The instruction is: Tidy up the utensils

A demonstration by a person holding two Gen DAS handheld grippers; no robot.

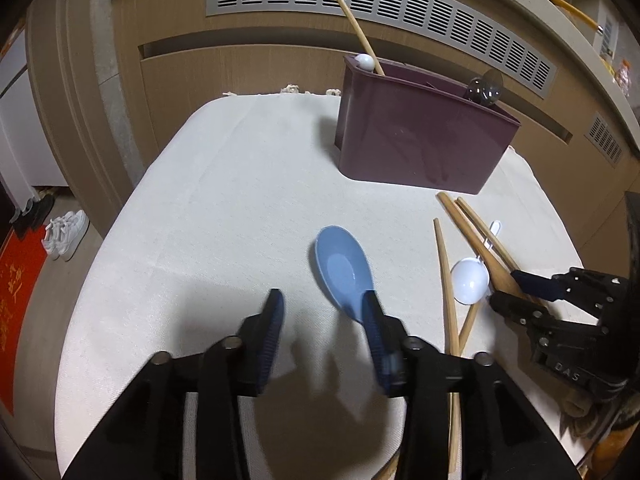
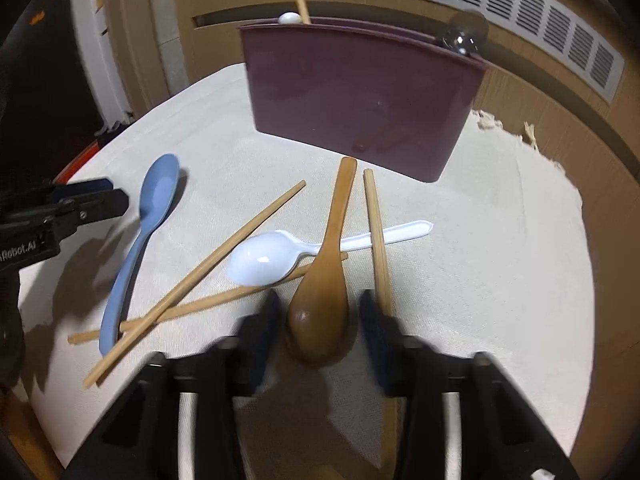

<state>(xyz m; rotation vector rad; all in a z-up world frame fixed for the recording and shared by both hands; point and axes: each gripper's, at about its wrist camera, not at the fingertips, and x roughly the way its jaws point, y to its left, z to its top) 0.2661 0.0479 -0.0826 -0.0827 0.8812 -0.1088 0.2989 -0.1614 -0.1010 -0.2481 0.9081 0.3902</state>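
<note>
**A:** Where does everything lie, taking the purple utensil holder (image 2: 356, 96) as the anchor?

**B:** The holder stands at the far side of a table covered in a white cloth (image 1: 192, 208). Already inside it are a wooden chopstick (image 1: 358, 28), a white spoon tip (image 1: 366, 62) at one end, and a shiny metal spoon bowl (image 1: 484, 88) at the other. In front of the holder, loose on the cloth, lies a small heap: a wooden spoon (image 2: 326, 280), a white plastic spoon (image 2: 280, 256), several chopsticks (image 2: 208, 268) crossing one another, and a blue spoon (image 2: 140, 240) off to the left of the heap.

**A:** What is the right gripper doing?

**B:** The right gripper (image 2: 316, 316) points down at the heap in front of the holder. The bowl of the wooden spoon sits between its two fingers, handle pointing toward the holder. A gap shows on each side of the bowl, so the pads do not press on it; the gripper is unclenched, grasping nothing. One chopstick runs just beside its right finger.

**A:** And the left gripper?

**B:** The left gripper (image 1: 324, 312) hangs over bare cloth, farther from the holder than the blue spoon's bowl. Its fingers stand apart with nothing between them. The blue spoon's handle passes behind the right finger (image 1: 374, 320); whether the two touch, I cannot tell. The spoon's bowl lies just beyond that fingertip, toward the holder.
</note>
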